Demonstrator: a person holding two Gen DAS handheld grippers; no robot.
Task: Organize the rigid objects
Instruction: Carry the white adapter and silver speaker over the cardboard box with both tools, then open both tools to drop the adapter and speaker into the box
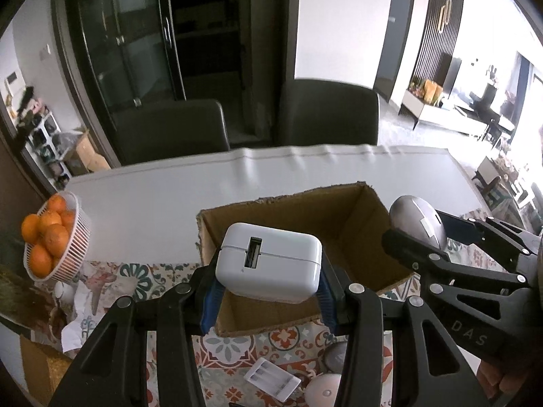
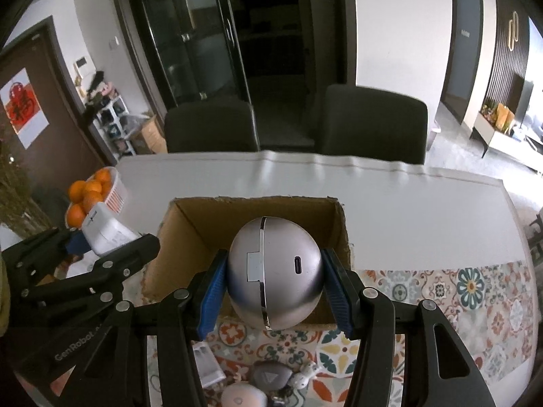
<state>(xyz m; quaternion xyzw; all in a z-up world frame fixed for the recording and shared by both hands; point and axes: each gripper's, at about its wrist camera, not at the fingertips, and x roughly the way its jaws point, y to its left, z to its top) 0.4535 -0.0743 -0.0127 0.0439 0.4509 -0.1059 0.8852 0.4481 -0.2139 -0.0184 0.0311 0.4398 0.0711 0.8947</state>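
Note:
My left gripper is shut on a white rectangular power adapter and holds it above the near edge of an open cardboard box. My right gripper is shut on a silver egg-shaped device with a USB-C port, held over the near side of the same box. The right gripper and the silver device show at the right of the left wrist view. The left gripper and adapter show at the left of the right wrist view. The box looks empty inside.
A white basket of oranges stands left of the box. On the patterned cloth below lie a white battery case, a grey rounded device and a pinkish round device. Two dark chairs stand behind the white table.

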